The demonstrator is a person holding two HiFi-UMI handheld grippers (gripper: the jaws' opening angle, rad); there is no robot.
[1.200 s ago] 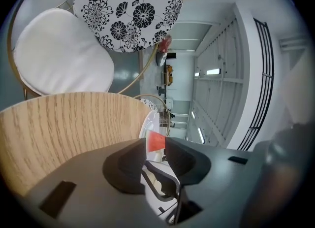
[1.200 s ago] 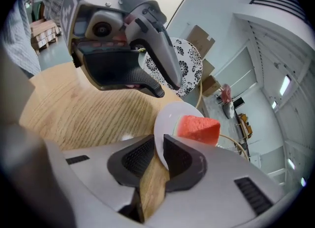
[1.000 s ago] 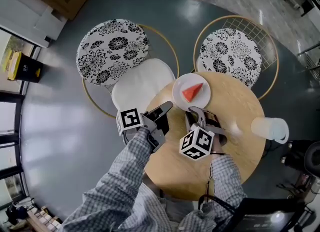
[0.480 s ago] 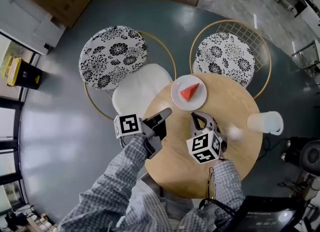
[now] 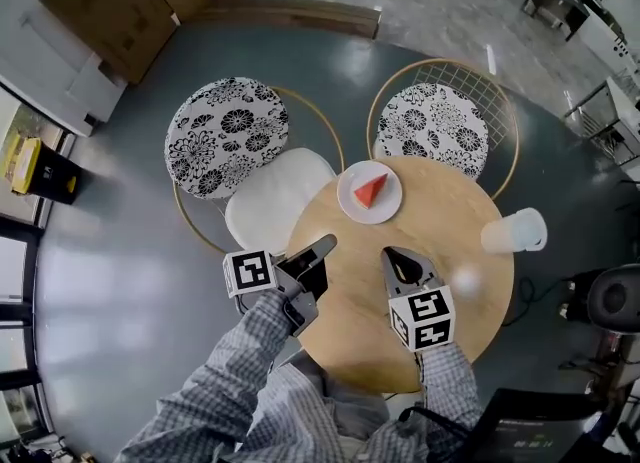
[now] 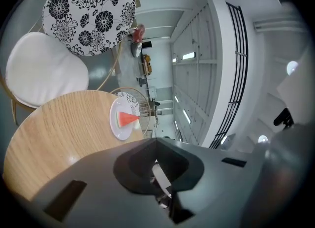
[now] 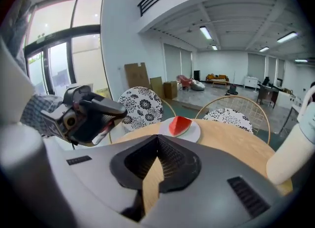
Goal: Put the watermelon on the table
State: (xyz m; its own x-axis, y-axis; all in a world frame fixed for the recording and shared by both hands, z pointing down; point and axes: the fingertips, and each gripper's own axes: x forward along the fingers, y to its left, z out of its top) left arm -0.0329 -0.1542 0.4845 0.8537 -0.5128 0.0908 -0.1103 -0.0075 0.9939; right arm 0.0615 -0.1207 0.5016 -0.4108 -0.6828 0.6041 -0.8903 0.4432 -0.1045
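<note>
One wedge of watermelon [image 5: 370,190] is seen lying on the single white plate [image 5: 385,209], which stands at the far edge of the round wooden worktop [image 5: 440,251]. The wedge's long axis runs from rind to tip. In the head view the tip is turned to the upper right, toward the wire-backed chair [image 5: 432,131], and the broad rind edge to the lower left. The shape is triangular. The flesh is shown bright red, and a thin pale band is seen along the rind edge.

Two grippers are counted. The left gripper [image 5: 328,243] is held at the worktop's left edge, its fingers pressed together with nothing between them. The right gripper [image 5: 387,252] is held over the worktop's middle, its fingers likewise closed tip to tip on nothing. Both are well apart from the plate.

One white cup [image 5: 513,232] is placed at the worktop's right edge. Two chairs with round floral seats are counted beyond the worktop: the wire-backed one and a second floral chair [image 5: 227,134]. One white cushion [image 5: 278,196] lies just beside the second.
</note>
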